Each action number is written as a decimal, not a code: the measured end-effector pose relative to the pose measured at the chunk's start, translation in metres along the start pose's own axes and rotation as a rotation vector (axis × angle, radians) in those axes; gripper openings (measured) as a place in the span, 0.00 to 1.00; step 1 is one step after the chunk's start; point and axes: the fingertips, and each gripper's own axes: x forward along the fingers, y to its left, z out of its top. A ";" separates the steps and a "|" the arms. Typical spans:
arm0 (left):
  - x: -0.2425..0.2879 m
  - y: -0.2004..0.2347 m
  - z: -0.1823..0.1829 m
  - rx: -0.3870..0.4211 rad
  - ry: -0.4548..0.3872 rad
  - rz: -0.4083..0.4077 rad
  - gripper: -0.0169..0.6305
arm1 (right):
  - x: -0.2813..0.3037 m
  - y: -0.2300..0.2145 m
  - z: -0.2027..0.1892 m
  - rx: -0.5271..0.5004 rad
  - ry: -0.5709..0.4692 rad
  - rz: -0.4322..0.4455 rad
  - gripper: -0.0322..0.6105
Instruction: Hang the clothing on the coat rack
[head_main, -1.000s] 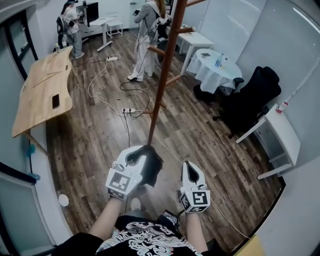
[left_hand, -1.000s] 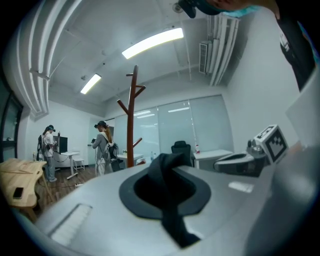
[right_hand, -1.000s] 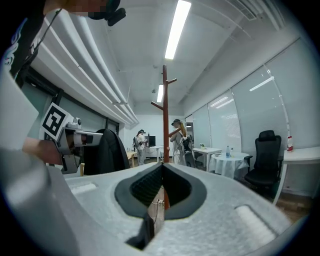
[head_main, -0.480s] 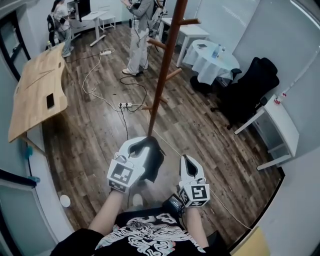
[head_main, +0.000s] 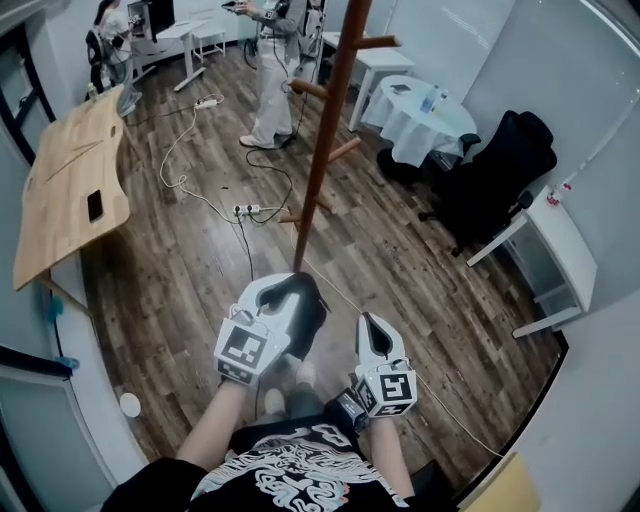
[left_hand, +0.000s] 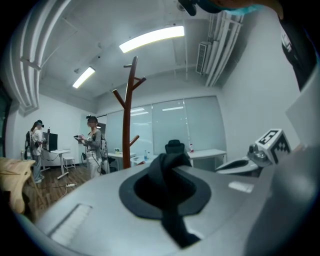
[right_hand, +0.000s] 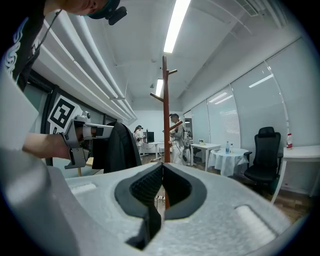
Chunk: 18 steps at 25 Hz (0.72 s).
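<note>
My left gripper (head_main: 282, 296) is shut on a bunched black garment (head_main: 305, 318), which hangs from its jaws just in front of my body. In the left gripper view the black cloth (left_hand: 167, 187) fills the gap between the jaws. The brown wooden coat rack (head_main: 322, 150) stands on the floor straight ahead, with short pegs sticking out of its pole; its top is cut off in the head view. The rack (left_hand: 128, 115) also rises beyond the cloth. My right gripper (head_main: 367, 323) is shut on nothing, to the right of the garment. Its closed jaws point at the rack (right_hand: 165, 115).
A wooden desk (head_main: 70, 185) stands at the left. A power strip and cables (head_main: 245, 210) lie on the floor near the rack's base. A person (head_main: 270, 70) stands behind the rack. A white-clothed round table (head_main: 425, 125), a black chair (head_main: 495, 185) and a white desk (head_main: 560, 260) are at the right.
The head view has shifted slightly, so the room sits a little differently in frame. Both grippers stay shut in about the same place, the left still holding the garment.
</note>
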 end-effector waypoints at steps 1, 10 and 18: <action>0.001 0.000 -0.001 -0.001 0.002 -0.003 0.02 | 0.002 0.000 -0.001 0.002 0.002 0.001 0.05; 0.025 0.016 0.000 0.015 -0.001 0.014 0.02 | 0.041 -0.008 -0.004 0.008 0.013 0.056 0.05; 0.061 0.033 0.001 0.016 -0.004 0.015 0.02 | 0.076 -0.025 0.004 -0.007 -0.014 0.114 0.05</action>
